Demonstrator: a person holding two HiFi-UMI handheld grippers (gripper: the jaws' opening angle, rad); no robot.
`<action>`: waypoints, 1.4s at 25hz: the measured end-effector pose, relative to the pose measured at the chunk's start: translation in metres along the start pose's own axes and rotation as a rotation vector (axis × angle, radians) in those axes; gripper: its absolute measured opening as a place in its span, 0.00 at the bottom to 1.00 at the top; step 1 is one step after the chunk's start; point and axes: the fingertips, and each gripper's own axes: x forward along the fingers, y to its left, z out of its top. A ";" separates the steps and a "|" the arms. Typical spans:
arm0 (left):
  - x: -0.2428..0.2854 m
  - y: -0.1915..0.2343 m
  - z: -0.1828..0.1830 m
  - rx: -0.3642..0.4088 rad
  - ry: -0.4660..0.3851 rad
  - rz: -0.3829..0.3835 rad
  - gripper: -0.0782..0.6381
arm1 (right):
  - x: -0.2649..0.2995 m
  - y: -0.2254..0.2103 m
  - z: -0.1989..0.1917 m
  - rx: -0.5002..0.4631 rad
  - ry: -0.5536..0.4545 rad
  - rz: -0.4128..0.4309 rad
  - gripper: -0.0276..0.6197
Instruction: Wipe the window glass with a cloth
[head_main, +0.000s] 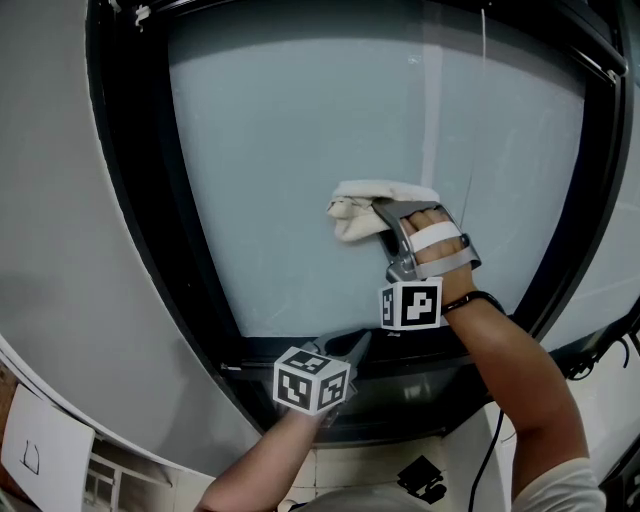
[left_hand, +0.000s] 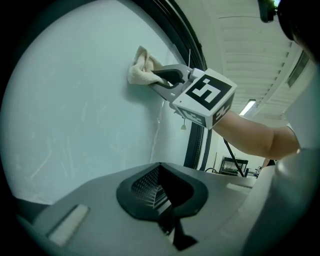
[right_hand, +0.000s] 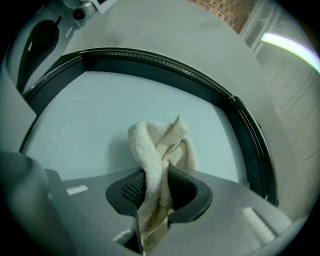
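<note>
A person presses a crumpled cream terry cloth (head_main: 352, 212) against the pale frosted window glass (head_main: 290, 130), right of the pane's middle and in its lower half, with the right gripper (head_main: 378, 216). The right gripper view shows its jaws clenched on the cloth (right_hand: 158, 146): the fabric runs down between the dark ribbed pads, and its bunched upper end lies on the glass (right_hand: 90, 115). The right hand (head_main: 436, 246) sits behind the jaws under a white strap, with a black wristband (head_main: 472, 300) just below it.

The left gripper (head_main: 354, 344) hangs lower, near the bottom rail of the black window frame (head_main: 150, 210), well apart from the cloth. In the left gripper view its jaws (left_hand: 162, 192) are pressed together with nothing between them, and the right gripper (left_hand: 166, 78) and cloth (left_hand: 141, 70) show beyond, up on the pane.

A grey wall (head_main: 55, 200) borders the frame on the left. A white sheet of paper (head_main: 35, 450) lies at the near left.
</note>
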 end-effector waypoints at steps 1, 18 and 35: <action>0.000 0.001 -0.001 -0.002 0.002 -0.001 0.13 | -0.002 0.005 0.001 0.004 -0.002 0.004 0.19; 0.004 0.008 -0.020 -0.006 0.042 0.011 0.13 | -0.028 0.083 0.017 0.047 -0.026 0.102 0.19; 0.007 0.018 -0.032 -0.016 0.066 0.018 0.13 | -0.045 0.127 0.031 0.084 -0.071 0.181 0.19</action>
